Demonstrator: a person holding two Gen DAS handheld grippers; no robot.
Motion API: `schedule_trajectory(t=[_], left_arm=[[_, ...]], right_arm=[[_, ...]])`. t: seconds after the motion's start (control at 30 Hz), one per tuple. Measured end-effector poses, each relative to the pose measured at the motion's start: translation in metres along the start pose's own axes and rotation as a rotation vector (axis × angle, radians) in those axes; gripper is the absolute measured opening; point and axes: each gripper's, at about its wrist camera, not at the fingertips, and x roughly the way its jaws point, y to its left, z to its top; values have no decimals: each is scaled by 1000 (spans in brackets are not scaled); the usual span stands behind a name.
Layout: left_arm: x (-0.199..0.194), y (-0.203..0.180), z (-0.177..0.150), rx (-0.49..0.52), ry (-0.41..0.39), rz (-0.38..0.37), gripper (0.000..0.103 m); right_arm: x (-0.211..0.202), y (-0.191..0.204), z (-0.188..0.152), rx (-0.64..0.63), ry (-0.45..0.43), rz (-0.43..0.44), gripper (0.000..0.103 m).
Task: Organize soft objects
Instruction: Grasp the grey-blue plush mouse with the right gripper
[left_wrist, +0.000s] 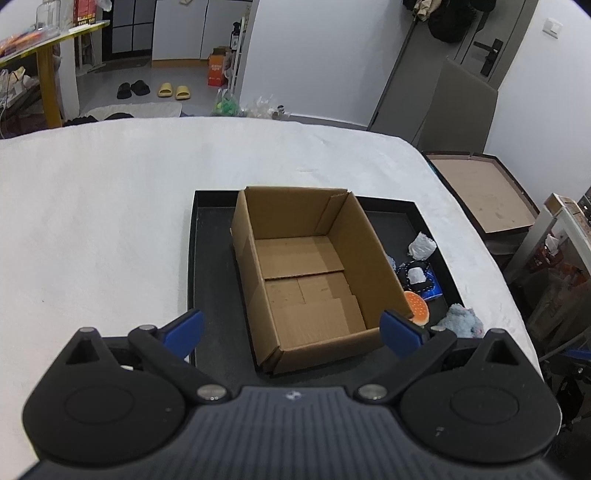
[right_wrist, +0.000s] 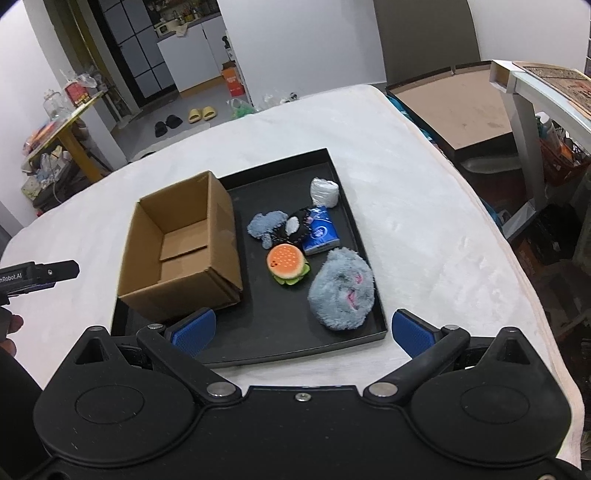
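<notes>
An open, empty cardboard box (left_wrist: 306, 273) (right_wrist: 181, 247) stands on the left part of a black tray (left_wrist: 210, 266) (right_wrist: 258, 325). To its right on the tray lie a big grey fluffy plush (right_wrist: 341, 290) (left_wrist: 461, 325), a burger plush (right_wrist: 289, 264) (left_wrist: 417, 308), a blue tissue pack (right_wrist: 320, 230) (left_wrist: 430, 286), a black pouch (right_wrist: 295, 227), a small grey-blue plush (right_wrist: 266, 227) and a white wad (right_wrist: 324, 192) (left_wrist: 421, 245). My left gripper (left_wrist: 291, 332) is open above the box's near edge. My right gripper (right_wrist: 303, 334) is open above the tray's near rim, empty.
The tray sits on a white cloth-covered table (left_wrist: 110, 221) (right_wrist: 424, 221). A brown board in a dark frame (left_wrist: 487, 195) (right_wrist: 461, 107) lies beyond the table's right edge. A yellow side table (left_wrist: 48, 48) and slippers (left_wrist: 173, 90) are on the floor behind.
</notes>
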Motion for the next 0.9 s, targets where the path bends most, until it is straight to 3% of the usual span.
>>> schedule_trajectory(t=[0.27,0.5,0.8,0.9], left_arm=[[31,1,-1,-12,24,16,96],[59,9,-5,-60,46,19,77],[94,23,-6,-105,58,34,52],[105,32,-6,-146,69,28,49]], right_arm=[[21,-11,-1,10,34,-13,98],[41,-16,2,4,78,-4,86],[78,-13,10,-34,146,10,80],[95,-12,14,-50,174,1,79]])
